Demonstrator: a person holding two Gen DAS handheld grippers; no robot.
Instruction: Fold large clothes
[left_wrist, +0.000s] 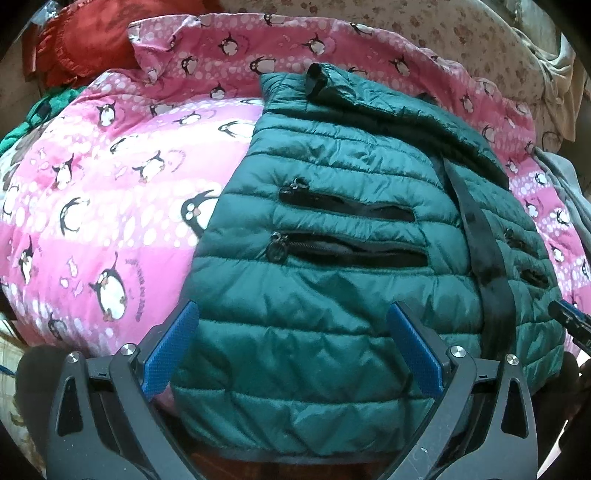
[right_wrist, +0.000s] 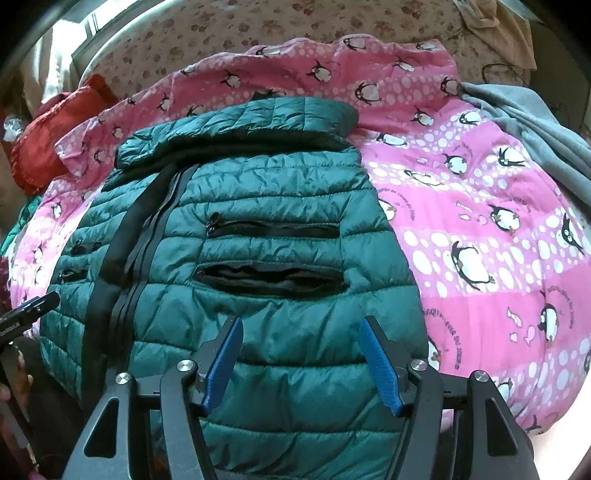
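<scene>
A teal quilted puffer jacket (left_wrist: 332, 221) lies spread on a pink penguin-print duvet (left_wrist: 92, 192), hem toward the duvet's near edge (pocket zips open, front zip running up the middle). The left gripper (left_wrist: 293, 314) hangs wide open over the hem's left half; the right gripper (right_wrist: 301, 328) stands equally wide above the right half, neither pinching fabric.

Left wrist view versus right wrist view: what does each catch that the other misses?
Only the left wrist view: the jacket's black-edged cuff sticking up at the far edge, and green fabric at the far left. Only the right wrist view: a window at upper left. Both share the teal jacket with open pockets, the penguin quilt, a red pillow, a grey garment and open tongs.
</scene>
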